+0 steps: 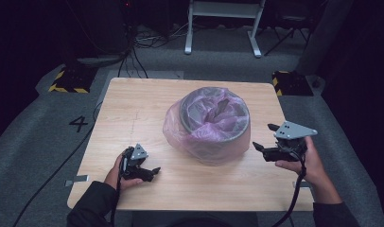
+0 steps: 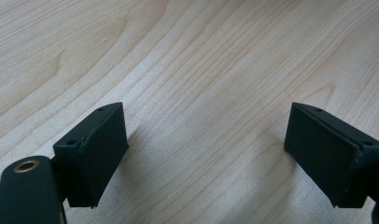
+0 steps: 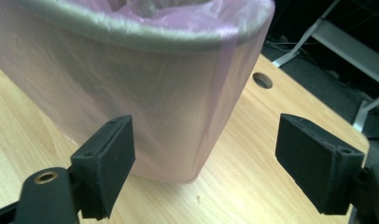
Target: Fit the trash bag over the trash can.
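— Where was the bin (image 1: 213,125), and what had been done to it?

— It stood upright near the middle of the table (image 1: 133,109), wrapped in a pink bag (image 1: 178,125). The bag was pulled over the rim and hung down the outside wall, with its middle bunched loosely inside the bin. My guess is the film was draped that way to line the bin.

— And the tools?

— The right gripper (image 1: 266,137) hovered just beside the bin on its right, jaws spread wide and holding nothing. In the right gripper view its pads (image 3: 108,158) framed the lower wall of the bin (image 3: 145,93), apart from it. It looked aimed at the hanging film, probably to tug or smooth it.

— The other one?

— The left gripper (image 1: 150,172) sat low near the front left of the table, well apart from the bin, jaws wide and empty. Its own view showed bare wood (image 2: 201,70) between the pads (image 2: 101,149). I'd say it was waiting.

— Anything in the way?

— Not on the table. A round cable hole (image 3: 262,80) lay behind the bin. On the floor beyond were cables (image 1: 133,52), a white frame (image 1: 223,28) and two striped weights (image 1: 69,80).
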`<state>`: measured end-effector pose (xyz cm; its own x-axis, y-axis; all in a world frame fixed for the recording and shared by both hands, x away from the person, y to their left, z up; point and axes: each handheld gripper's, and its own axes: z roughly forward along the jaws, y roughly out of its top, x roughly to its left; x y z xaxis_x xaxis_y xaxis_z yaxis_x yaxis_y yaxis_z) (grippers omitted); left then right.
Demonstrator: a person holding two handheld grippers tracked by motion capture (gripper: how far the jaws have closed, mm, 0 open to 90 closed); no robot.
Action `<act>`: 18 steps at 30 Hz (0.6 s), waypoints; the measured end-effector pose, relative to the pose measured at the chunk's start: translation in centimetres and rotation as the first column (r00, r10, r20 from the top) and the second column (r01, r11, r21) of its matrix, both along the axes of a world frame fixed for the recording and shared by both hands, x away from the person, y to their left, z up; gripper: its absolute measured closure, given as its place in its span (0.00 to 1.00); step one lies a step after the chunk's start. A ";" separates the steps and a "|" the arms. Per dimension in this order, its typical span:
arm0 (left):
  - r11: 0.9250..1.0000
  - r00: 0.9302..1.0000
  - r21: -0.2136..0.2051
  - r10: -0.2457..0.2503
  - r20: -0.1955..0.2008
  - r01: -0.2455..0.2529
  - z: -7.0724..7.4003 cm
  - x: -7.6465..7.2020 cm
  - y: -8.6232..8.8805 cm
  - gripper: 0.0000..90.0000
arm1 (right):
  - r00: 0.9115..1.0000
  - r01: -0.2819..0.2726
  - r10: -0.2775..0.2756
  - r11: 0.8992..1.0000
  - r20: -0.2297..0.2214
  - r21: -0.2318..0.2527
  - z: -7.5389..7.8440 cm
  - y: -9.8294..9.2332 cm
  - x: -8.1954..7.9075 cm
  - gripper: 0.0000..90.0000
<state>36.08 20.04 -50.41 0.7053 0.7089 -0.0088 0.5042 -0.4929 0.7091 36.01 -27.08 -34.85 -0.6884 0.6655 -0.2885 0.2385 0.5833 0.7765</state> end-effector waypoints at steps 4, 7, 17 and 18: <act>1.000 1.000 0.001 0.003 0.000 -0.003 0.0 0.0 0.0 0.14 | 1.000 0.004 -0.005 1.000 -0.025 -0.016 -0.7 -0.1 0.1 0.22; 1.000 1.000 0.006 0.006 0.004 -0.006 0.0 0.0 0.0 0.14 | 0.999 0.004 -0.005 1.000 -0.039 -0.023 -1.3 -0.1 0.2 0.22; 1.000 1.000 0.005 0.008 0.001 -0.008 0.0 0.0 0.0 0.14 | 0.996 0.002 -0.006 0.999 -0.085 -0.049 -3.3 -0.2 0.4 0.23; 1.000 1.000 0.005 0.008 0.001 -0.008 0.0 0.0 0.0 0.14 | 0.996 0.002 -0.006 0.999 -0.088 -0.050 -3.5 -0.2 0.4 0.23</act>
<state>36.10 20.07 -50.39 0.6999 0.7142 -0.0045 0.5072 -0.4925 0.7072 36.38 -27.32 -38.30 -0.7098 0.6550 -0.2592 0.3075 0.6192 0.7225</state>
